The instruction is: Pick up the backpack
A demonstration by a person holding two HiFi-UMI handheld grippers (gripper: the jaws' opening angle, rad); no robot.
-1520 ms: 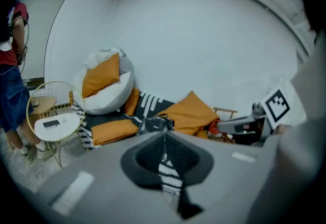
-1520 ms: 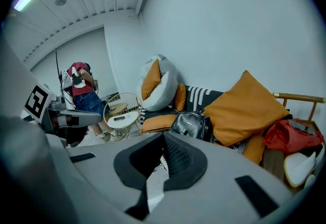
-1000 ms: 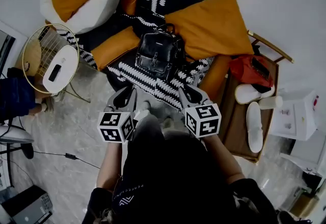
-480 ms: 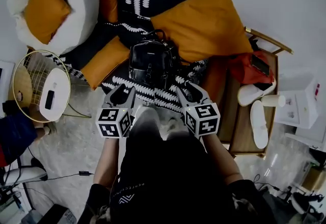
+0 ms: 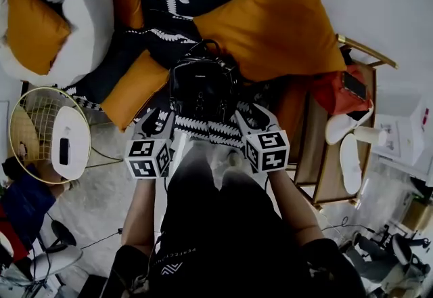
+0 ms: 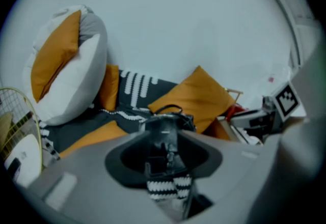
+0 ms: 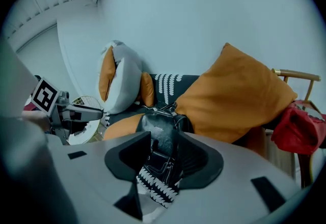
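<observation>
A black leather backpack (image 5: pixel 201 85) stands upright on the sofa's black-and-white patterned blanket (image 5: pixel 203 129), with its top handle up. Both grippers hover just short of its front, the left gripper (image 5: pixel 157 119) at its lower left and the right gripper (image 5: pixel 251 116) at its lower right. Their jaws have just been opening and stand apart with nothing between them. In the left gripper view the backpack (image 6: pixel 167 125) shows ahead through the gap of the left gripper (image 6: pixel 164 159). The right gripper view frames the backpack (image 7: pixel 161 134) the same way beyond the right gripper (image 7: pixel 162 161).
A large orange cushion (image 5: pixel 277 26) leans behind the backpack and a smaller one (image 5: pixel 135 87) lies to its left. A white-and-orange pillow (image 5: pixel 47 19) fills the far left. A round wire side table (image 5: pixel 40 134) stands left; a wooden table (image 5: pixel 318 154) with a red bag (image 5: pixel 338 90) stands right.
Both grippers have moved forward and down toward the backpack, and their jaws have spread wider. The backpack has stayed in place on the blanket.
</observation>
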